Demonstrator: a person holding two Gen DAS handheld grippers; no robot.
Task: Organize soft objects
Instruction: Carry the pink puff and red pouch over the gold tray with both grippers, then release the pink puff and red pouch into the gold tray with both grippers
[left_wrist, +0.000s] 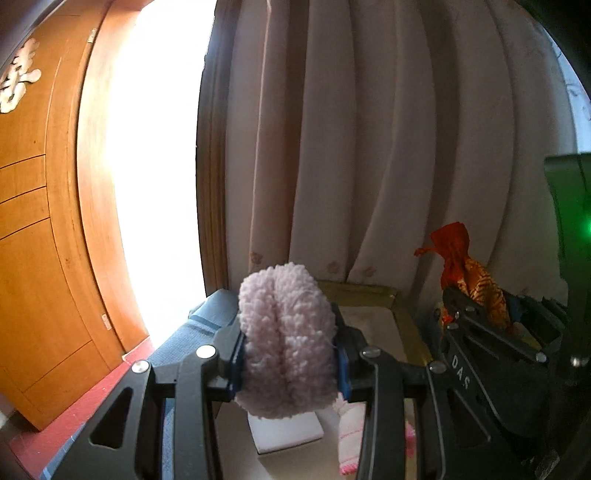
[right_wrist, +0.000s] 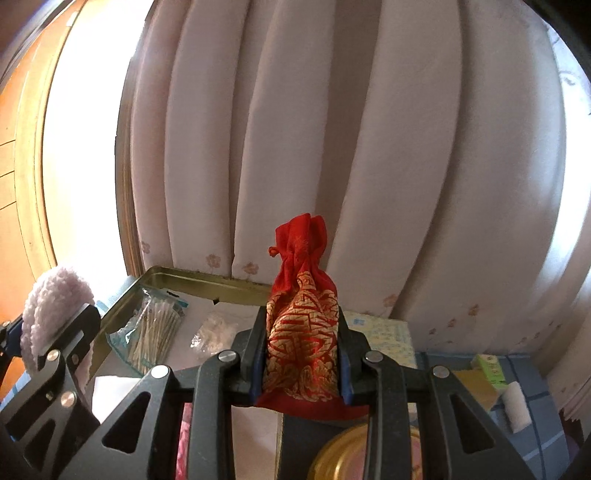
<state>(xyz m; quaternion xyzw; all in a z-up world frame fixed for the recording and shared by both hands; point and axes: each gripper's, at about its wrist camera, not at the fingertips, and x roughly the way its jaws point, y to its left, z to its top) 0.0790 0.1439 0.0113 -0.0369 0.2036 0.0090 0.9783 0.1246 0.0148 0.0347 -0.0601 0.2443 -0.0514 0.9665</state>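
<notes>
— Holding anything yet, or only hovering?

— Both are loaded. The left gripper (left_wrist: 290, 354) is clamped on the pink puff (left_wrist: 286, 339), its pads pressing into the fluff on both sides. The right gripper (right_wrist: 301, 354) is clamped on the red pouch (right_wrist: 301, 332), pads against its gold-patterned sides.

— How do they sit in the jaws?

— Each stands on end: the puff's long axis runs up out of the fingers, and the pouch's gathered neck points up past the tips. Both are carried in the air, clear of the surface.

— Where would they go?

— My guess is the gold tray (right_wrist: 207, 282), which lies ahead and below both grippers, its far edge along the curtain (right_wrist: 332, 147). It already holds a swab packet (right_wrist: 155, 332) and a small clear bag (right_wrist: 212, 332) toward its left side.

— Which hand is nearer?

— The left one hangs by the tray's left edge, the right nearer its right edge, and they are close side by side. From the left wrist view, the tray's bare floor lies just beyond the puff, so that hand looks better placed. Either item would need tipping forward and lowering before release.
</notes>
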